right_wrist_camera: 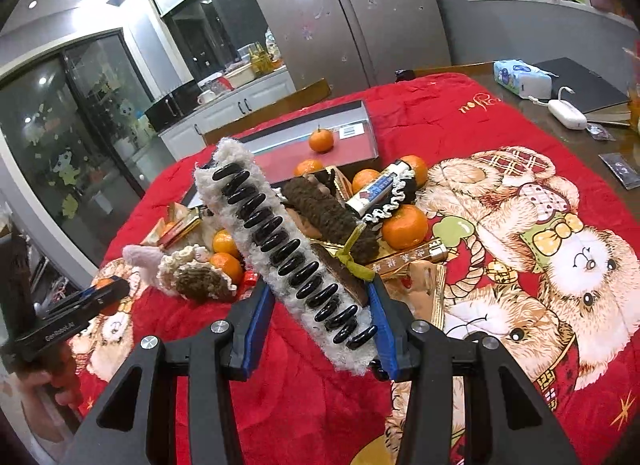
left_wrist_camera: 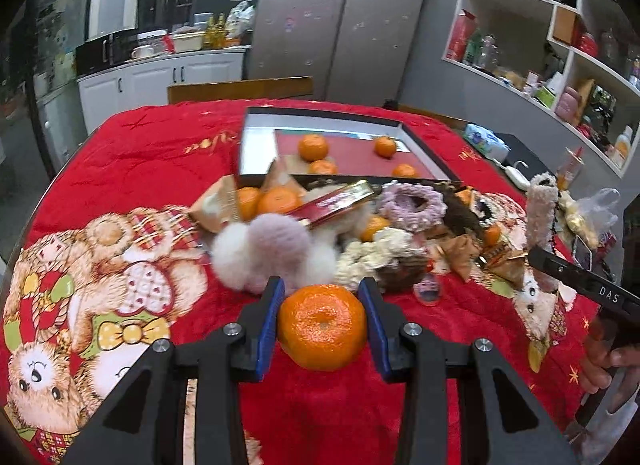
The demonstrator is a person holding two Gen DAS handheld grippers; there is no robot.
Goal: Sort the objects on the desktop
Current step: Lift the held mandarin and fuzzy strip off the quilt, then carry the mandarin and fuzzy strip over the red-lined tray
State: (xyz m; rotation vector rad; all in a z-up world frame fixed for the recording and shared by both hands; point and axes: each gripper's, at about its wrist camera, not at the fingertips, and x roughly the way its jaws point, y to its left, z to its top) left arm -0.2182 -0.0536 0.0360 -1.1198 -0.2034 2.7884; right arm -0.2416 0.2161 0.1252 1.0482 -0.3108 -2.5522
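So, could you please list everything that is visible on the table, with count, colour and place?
Small round tangerine: one, orange, clamped in left gripper.
Fluffy hair clip with black teeth: one, cream, held in right gripper.
Shallow flat box: one, grey walls and red floor, far side, tangerines inside.
Plush pompoms: several, white and lilac, in the pile.
Bear-print blanket: one, red, covering table.
Left gripper: black, blue pads.
Right gripper: same.

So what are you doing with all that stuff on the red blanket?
A person is sorting a messy pile with a gripper in each hand. The left gripper is closed on a mandarin. The right gripper is clamped on a fluffy white hair clip with black teeth. Four mandarins already sit in the shallow box behind the pile; more mandarins, scrunchies and wrappers still wait.
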